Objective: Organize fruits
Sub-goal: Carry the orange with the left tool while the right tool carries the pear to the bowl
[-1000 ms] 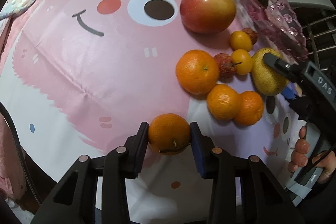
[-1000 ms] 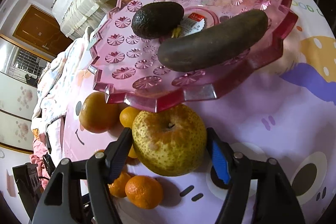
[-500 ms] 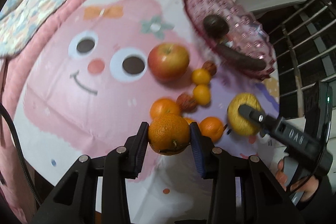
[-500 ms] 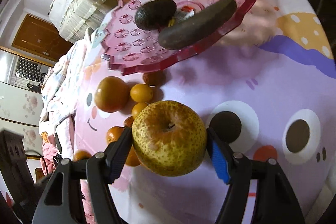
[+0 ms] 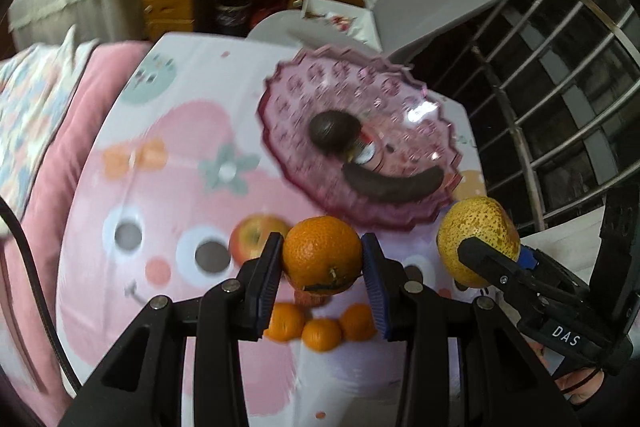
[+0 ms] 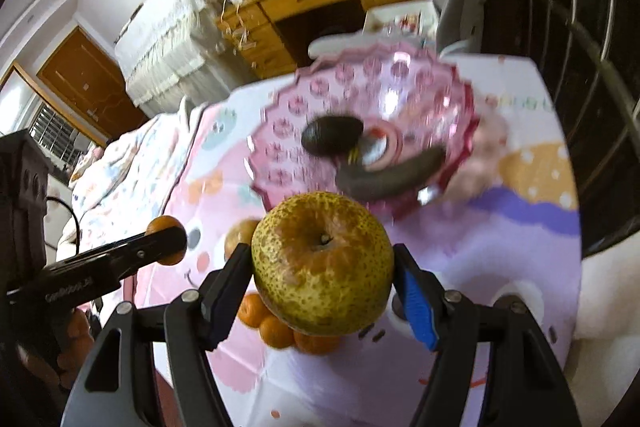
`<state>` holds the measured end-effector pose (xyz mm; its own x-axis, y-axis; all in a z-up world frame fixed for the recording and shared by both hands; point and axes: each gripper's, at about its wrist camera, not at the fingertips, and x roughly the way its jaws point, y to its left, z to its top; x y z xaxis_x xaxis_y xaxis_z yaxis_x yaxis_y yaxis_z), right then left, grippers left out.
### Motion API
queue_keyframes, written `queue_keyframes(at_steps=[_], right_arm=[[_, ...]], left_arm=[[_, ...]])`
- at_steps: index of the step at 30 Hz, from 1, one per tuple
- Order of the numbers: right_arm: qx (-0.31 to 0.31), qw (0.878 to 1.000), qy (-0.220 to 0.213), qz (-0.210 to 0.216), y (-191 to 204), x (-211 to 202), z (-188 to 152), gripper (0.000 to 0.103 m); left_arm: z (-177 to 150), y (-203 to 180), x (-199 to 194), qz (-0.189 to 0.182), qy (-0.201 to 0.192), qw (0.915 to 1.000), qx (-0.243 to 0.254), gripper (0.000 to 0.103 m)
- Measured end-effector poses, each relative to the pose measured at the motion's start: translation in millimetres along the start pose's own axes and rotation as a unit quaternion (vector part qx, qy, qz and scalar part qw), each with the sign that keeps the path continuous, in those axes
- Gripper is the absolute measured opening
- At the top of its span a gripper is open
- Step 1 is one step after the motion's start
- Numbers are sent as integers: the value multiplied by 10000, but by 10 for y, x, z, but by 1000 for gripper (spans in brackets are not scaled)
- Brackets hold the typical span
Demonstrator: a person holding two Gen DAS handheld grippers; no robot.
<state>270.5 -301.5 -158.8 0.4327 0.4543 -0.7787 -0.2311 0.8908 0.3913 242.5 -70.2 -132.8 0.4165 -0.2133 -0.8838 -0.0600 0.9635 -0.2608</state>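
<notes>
Two fruits are carried above the tabletop, each gripped in its own tongs. The left tongs are closed on an orange, both pads pressed to its sides. The right tongs are held wider, clamped on a speckled pear. A second earlier, both fruits sat low: the orange just off the cloth and well short of the bowl, the pear touching the cloth just in front of the bowl's rim. Both are now seen raised clear of the cloth, short of the bowl on its near side, the pear to the right of the orange in the left wrist view. The grips are unchanged.

The bowl is seen in full from above, with an avocado and a dark long fruit already in it. An apple and three small oranges are left on the cloth, nearer than the bowl.

The lift is judged complete for both fruits; transfer over the rim and release into the free part of the bowl is taken as the step that follows.
</notes>
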Motion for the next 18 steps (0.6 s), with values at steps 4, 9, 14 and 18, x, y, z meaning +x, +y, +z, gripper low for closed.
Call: queue_keyframes(at_steps=[4,9,14,18], right_arm=[[41,9992,-295,-254,33,-34,140,70],[265,9969,-594,-453,-7,4,329,70],[368,9939,-769,-702,-82,167,534,70],[343,9934,-704,-834,-161,371,668,70]], left_arm=[[269,-39,34,-155,56,9993,339,37],[572,-52,124,-315,91,9972,678,38],[818,-29,352,-376,189,9948,931,38],[942,-6,592,-467,352,9930,1024,38]])
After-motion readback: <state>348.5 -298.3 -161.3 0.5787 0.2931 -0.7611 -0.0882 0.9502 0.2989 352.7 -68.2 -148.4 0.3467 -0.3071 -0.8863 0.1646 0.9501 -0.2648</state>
